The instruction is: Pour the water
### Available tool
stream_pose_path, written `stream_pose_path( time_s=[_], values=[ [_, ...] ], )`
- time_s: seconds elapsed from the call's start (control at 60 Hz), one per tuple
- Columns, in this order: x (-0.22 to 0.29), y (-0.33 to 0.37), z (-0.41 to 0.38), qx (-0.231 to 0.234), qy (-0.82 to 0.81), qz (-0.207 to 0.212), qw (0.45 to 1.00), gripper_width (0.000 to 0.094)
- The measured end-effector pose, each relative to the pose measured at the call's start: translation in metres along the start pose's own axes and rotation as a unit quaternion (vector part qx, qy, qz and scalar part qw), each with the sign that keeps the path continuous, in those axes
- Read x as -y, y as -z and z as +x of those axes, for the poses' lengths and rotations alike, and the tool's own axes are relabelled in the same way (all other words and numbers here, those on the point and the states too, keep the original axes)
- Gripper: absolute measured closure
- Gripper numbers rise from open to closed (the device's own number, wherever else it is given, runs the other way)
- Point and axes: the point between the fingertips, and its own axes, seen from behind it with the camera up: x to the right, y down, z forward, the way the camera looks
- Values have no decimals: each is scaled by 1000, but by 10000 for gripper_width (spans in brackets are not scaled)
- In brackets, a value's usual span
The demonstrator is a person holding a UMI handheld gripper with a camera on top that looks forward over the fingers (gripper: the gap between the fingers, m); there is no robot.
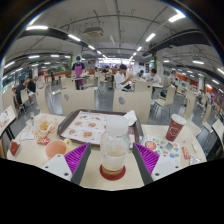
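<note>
Ceiling strip lights [66, 35] are supplying the illumination, running in long bright rows overhead and blowing out to pure white. The hall is reading evenly bright; the table [150, 133] is catching soft, diffuse light and casting only faint shadows. Fisheye distortion is bending the ceiling lines and the table edge into curves, and it is strengthening toward the rim. The clear plastic bottle [114, 152] close to the lens is looking slightly soft and is picking up pale highlights. People [78, 70] and chairs far back are appearing small and indistinct.
</note>
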Motion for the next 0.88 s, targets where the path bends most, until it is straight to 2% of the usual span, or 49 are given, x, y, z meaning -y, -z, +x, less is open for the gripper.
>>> stream_pose_path(
  time_s=[0.217, 0.467, 0.683, 0.883],
  values=[
    [9, 100, -20, -40, -11, -16, 999, 90],
    [7, 198, -54, -57, -3, -19, 998, 89],
    [-3, 234, -58, -74, -14, -25, 997, 87],
    [-4, 240, -65, -66, -36, -25, 997, 92]
  ],
)
